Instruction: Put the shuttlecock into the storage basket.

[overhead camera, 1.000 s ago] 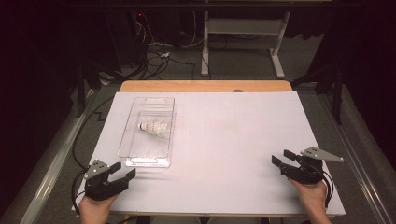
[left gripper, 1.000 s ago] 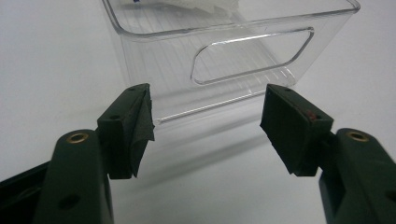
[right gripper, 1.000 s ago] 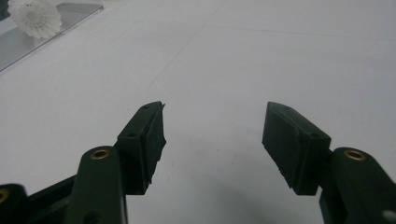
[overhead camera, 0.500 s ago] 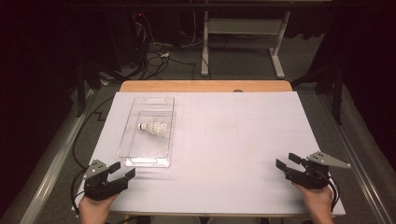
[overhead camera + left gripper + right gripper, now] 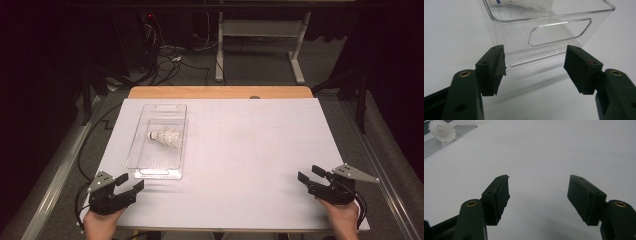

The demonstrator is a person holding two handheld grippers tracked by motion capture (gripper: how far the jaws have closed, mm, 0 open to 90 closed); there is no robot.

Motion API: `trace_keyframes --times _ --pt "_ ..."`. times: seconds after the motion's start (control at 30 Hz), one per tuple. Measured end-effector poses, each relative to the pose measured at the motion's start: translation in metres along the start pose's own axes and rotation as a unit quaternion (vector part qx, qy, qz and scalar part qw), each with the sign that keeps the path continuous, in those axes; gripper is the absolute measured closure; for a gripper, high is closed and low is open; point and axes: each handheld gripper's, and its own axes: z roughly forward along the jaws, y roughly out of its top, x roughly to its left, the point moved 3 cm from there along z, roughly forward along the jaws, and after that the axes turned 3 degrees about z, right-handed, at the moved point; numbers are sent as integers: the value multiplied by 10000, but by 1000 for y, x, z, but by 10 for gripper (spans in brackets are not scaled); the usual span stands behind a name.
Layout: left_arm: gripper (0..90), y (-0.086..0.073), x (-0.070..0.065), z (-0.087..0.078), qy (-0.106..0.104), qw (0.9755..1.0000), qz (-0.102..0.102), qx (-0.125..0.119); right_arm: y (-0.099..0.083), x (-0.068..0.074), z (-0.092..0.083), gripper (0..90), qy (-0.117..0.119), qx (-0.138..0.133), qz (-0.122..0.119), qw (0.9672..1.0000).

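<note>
Clearly apart, both claws gape over bare table near tray.

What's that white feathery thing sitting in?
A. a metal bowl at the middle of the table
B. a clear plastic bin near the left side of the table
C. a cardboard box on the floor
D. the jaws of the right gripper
B: the white shuttlecock lies on the bottom of the clear plastic bin, which stands on the white table toward its left side, apart from both grippers.
</note>
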Motion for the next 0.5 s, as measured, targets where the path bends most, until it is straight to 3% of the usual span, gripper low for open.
trace_keyframes --times 0.5 --pt "340 0 -1 0 20 10000 -12 -8 0 -1 1 335 6 -18 -5 10000"
